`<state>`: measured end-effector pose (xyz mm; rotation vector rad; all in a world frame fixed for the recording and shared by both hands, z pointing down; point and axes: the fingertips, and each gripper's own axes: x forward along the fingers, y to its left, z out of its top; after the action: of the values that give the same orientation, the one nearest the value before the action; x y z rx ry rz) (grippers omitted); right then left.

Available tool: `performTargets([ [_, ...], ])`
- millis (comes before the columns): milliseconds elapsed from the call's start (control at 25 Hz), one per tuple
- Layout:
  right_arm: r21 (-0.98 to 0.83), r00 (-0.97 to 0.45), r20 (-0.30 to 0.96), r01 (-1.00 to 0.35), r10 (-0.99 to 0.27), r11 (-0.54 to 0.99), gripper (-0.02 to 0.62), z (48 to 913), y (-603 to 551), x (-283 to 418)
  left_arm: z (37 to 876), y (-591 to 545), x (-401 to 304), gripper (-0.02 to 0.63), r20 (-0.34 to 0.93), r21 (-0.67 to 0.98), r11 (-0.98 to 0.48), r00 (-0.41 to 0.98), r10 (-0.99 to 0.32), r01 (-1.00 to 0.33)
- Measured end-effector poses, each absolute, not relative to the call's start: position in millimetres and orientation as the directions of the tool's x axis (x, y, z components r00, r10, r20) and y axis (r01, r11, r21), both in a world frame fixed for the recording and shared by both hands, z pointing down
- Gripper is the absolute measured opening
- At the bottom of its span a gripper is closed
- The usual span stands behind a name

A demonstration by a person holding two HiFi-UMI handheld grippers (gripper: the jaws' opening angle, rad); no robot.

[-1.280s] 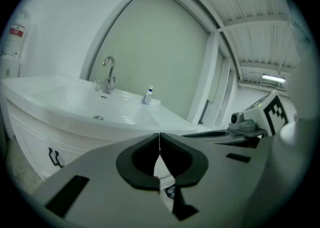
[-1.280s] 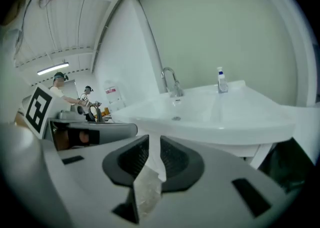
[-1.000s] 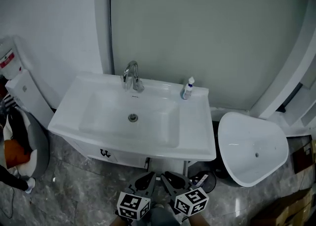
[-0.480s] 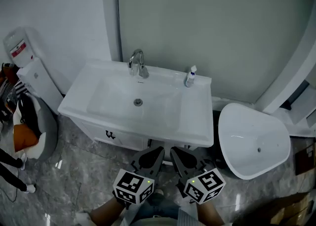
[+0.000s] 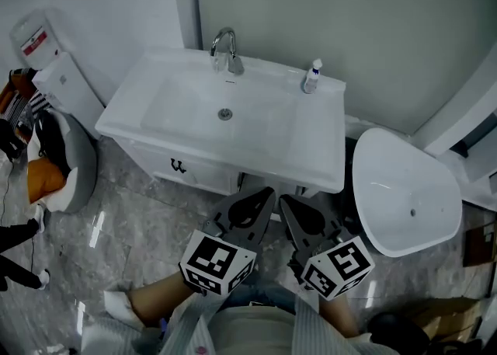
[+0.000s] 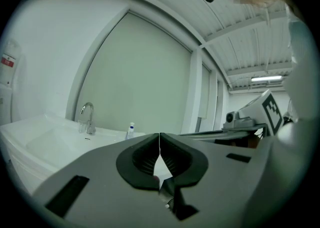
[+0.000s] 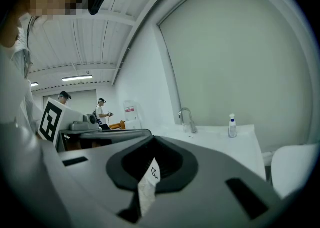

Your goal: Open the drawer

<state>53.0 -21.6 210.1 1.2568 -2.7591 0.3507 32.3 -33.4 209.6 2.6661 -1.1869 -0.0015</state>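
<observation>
The left hand-held gripper [image 5: 266, 193] and right hand-held gripper [image 5: 286, 201] are seen shut and empty. The drawer [image 5: 198, 173] is found under the counter's [image 5: 320, 155] front edge, ahead and leftward, nearer the left one.

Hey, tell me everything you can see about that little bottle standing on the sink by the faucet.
The bottle is small, with a white pump-style top, a pale body and a blue band low down; it looks like plastic. It stands upright on the flat back ledge of the white sink, near the right rear corner, to the right of the chrome faucet and apart from it. Only the ledge touches it. Any print on it is too small to read.
</observation>
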Motion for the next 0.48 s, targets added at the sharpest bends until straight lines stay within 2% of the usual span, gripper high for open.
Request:
performTargets([
  [480,-0.209,-0.642,0.181,-0.766,-0.745,0.609,0.009,215,-19,68,217,-31,44,0.018,0.123,0.210,-0.680,0.709,-0.694,-0.702],
])
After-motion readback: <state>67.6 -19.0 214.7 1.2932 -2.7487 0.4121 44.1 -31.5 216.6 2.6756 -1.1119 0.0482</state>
